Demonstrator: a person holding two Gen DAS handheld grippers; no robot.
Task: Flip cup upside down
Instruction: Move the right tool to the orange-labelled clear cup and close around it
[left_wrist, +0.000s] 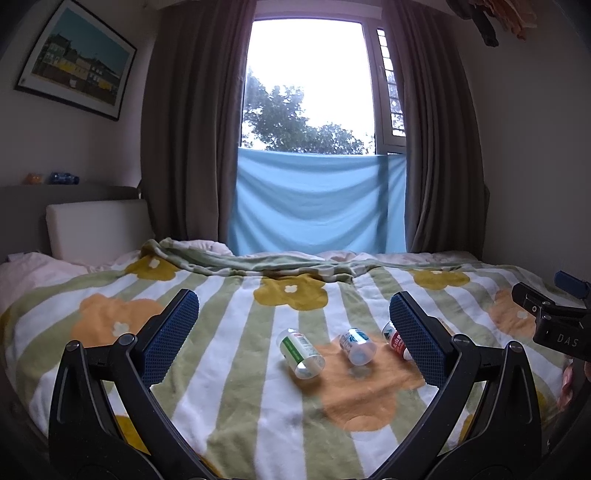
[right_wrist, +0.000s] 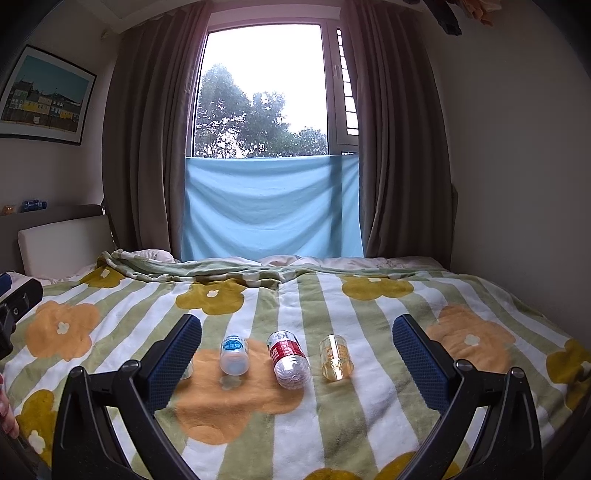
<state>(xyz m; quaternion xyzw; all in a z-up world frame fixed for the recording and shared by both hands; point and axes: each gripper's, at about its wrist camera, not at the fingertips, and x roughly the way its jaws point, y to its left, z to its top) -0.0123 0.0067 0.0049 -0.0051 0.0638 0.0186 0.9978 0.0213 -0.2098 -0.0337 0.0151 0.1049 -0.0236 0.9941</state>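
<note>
Cups: four, lying on blanket (right_wrist: 332, 424), lower centre; amber cup (right_wrist: 336, 357) rightmost. Right gripper (right_wrist: 297, 349) and left gripper (left_wrist: 293, 325): both spread, empty. Risk: soft bedding; inverted cup is likely toppled, neighbours knocked.

Left claw (left_wrist: 293, 325) spread wide, right claw (right_wrist: 297, 345) spread wide, both level, side by side, empty

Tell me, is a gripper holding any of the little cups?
No. The left gripper and the right gripper are both open and empty; the cups lie on the blanket.
</note>
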